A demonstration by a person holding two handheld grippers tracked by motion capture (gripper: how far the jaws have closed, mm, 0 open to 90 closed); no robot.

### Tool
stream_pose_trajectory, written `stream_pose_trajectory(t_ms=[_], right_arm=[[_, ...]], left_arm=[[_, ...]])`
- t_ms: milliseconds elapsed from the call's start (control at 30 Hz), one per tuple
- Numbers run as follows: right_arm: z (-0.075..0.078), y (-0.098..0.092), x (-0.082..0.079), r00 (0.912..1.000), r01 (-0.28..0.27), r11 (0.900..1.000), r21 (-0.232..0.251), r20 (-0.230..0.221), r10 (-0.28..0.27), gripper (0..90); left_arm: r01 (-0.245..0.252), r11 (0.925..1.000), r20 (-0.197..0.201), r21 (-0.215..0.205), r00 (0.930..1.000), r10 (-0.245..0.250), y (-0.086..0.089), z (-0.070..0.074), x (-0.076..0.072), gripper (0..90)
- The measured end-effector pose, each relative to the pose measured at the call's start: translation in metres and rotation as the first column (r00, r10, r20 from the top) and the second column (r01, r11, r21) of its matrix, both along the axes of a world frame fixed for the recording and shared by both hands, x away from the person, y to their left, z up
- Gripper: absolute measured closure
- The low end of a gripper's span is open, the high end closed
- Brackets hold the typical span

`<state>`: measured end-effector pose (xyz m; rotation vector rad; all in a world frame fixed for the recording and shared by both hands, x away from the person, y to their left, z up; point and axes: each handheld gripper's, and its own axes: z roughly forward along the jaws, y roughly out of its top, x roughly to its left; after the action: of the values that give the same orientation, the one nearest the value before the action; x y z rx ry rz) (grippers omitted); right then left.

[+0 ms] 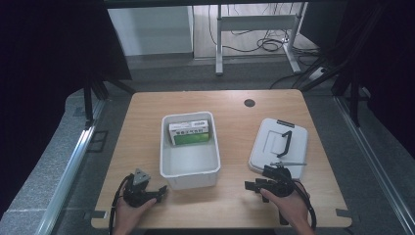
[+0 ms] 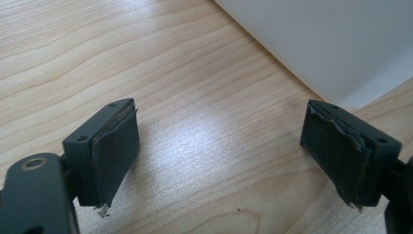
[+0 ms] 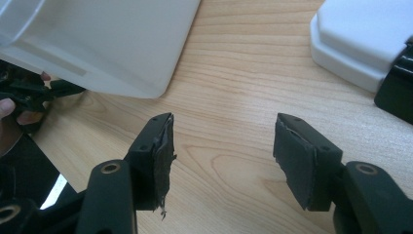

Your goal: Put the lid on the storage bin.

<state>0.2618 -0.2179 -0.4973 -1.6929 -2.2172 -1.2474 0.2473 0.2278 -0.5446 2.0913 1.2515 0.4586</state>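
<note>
Both hands rest low on the worktop (image 1: pixel 230 205). The left hand-held gripper (image 1: pixel 157 191), jaws apart, sits beside the white bin (image 1: pixel 190 164) holding a green box (image 1: pixel 192 133); the right hand-held gripper (image 1: pixel 252 185), jaws apart, lies near the lid (image 1: pixel 278 144).

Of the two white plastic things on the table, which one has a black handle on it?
The flat white lid on the right side, beside the right gripper, carries the black handle. The open white bin in the middle has none and holds a green box.
</note>
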Motion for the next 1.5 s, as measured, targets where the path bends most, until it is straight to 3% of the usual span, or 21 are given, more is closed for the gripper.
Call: stream_pose_trajectory(t_ms=[300, 867, 1500], right_arm=[[0.002, 0.000, -0.001, 0.9999, -0.005, 1.000, -0.001, 0.009, 0.005, 40.3], [0.025, 0.007, 0.002, 0.9986, -0.026, 1.000, -0.004, 0.046, 0.026, 40.3], [0.058, 0.012, 0.025, 0.9977, 0.010, 1.000, -0.011, 0.067, -0.010, 40.8]], left_arm=[[-0.003, 1.0000, 0.000, 0.000, 1.0000, 0.003, 0.000, 0.000, 0.000, 14.2], [-0.005, 1.0000, 0.000, -0.001, 1.0000, 0.005, 0.001, 0.000, -0.001, 14.2], [0.001, 1.0000, 0.000, -0.004, 1.0000, -0.001, 0.002, 0.000, -0.002, 14.2]])
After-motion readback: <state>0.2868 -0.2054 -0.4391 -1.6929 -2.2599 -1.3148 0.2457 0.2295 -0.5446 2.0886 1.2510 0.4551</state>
